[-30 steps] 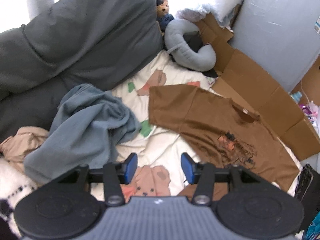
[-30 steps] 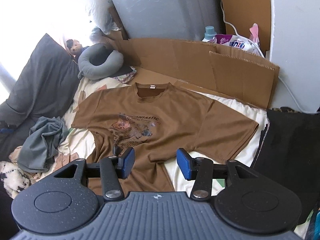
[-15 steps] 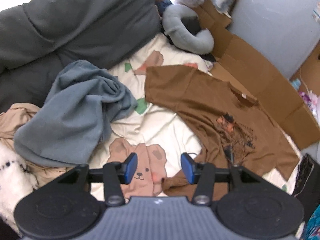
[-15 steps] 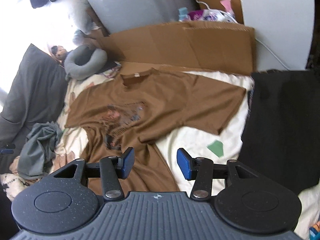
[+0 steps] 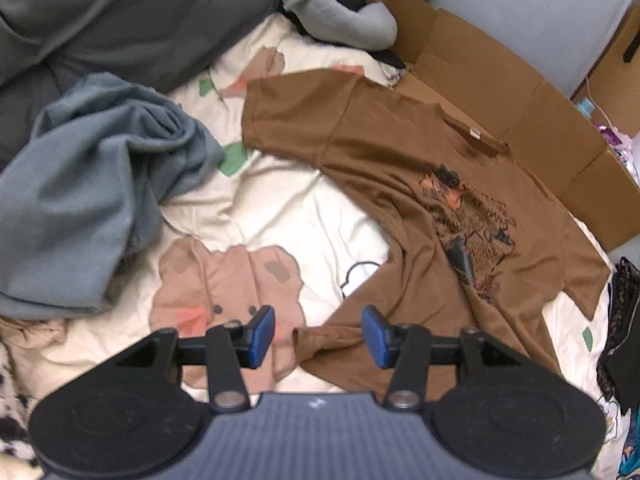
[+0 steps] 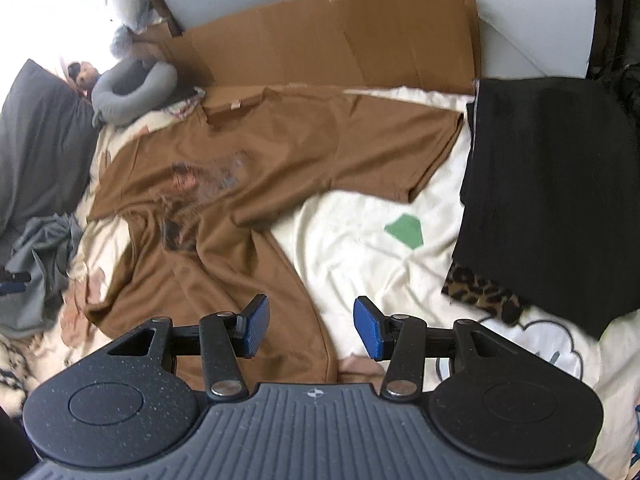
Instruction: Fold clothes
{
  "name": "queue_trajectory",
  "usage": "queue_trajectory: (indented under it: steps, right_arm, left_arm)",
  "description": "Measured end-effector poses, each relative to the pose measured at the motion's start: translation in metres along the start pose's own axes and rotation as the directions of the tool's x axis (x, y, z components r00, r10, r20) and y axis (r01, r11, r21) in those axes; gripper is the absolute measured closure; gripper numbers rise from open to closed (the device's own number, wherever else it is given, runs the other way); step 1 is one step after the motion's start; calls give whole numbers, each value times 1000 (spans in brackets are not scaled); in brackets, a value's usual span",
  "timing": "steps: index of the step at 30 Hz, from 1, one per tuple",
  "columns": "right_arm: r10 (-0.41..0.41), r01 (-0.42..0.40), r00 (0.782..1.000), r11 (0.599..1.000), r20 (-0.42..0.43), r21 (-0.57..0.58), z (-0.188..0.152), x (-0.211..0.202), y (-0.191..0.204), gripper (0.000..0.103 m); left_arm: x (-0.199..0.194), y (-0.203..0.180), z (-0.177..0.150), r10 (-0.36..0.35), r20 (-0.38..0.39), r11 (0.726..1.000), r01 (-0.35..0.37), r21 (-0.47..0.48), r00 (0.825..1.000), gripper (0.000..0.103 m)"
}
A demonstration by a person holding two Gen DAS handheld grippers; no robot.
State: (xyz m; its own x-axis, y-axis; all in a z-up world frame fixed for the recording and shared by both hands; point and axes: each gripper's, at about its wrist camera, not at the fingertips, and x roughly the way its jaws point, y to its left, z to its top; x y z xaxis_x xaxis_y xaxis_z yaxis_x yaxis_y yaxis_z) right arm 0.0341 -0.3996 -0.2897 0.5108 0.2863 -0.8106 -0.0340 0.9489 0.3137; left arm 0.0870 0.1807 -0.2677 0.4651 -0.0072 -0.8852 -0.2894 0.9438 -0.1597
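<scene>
A brown printed T-shirt [image 5: 404, 184] lies face up and wrinkled on a cream bedsheet [image 5: 280, 208]; it also shows in the right wrist view [image 6: 280, 148]. My left gripper [image 5: 319, 336] is open and empty, just above the shirt's bottom left hem corner. My right gripper [image 6: 307, 326] is open and empty, above the shirt's bottom right hem corner and the sheet beside it.
A crumpled grey-blue garment [image 5: 92, 184] lies left of the shirt. A dark grey duvet [image 5: 100, 16] and grey neck pillow [image 5: 336, 12] lie at the head. Flattened cardboard [image 6: 340, 44] lines the far side. Folded black clothes [image 6: 548, 192] sit on the right, over a leopard-print piece [image 6: 480, 296].
Both grippers have drawn back and down toward the shirt's bottom hem, one at each corner. Both stayed open. The shirt has not moved.
</scene>
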Motion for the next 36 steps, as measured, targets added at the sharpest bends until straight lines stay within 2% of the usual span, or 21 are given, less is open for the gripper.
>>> queue_trajectory:
  steps: [13, 18, 24, 28, 34, 36]
  right_arm:
    - [-29, 33, 997, 998, -66, 55, -62, 51, -18, 51]
    - [-24, 29, 995, 999, -97, 44, -74, 67, -21, 59]
    - [8, -2, 993, 999, -121, 49, -74, 86, -12, 59]
    - [-1, 7, 990, 999, -144, 42, -73, 100, -6, 59]
    - [18, 3, 980, 994, -197, 106, -72, 120, -8, 59]
    - [23, -3, 980, 994, -195, 107, -71, 121, -8, 69]
  left_arm:
    - [54, -7, -32, 49, -72, 996, -43, 77, 996, 52]
    - [68, -3, -40, 76, -94, 993, -67, 96, 993, 52]
    - [75, 0, -46, 99, -104, 990, -88, 108, 990, 52]
    - [73, 1, -47, 112, -98, 986, -99, 130, 989, 52]
    - [71, 4, -43, 135, -71, 981, -123, 151, 988, 53]
    - [72, 2, -41, 142, -61, 976, -129, 175, 988, 53]
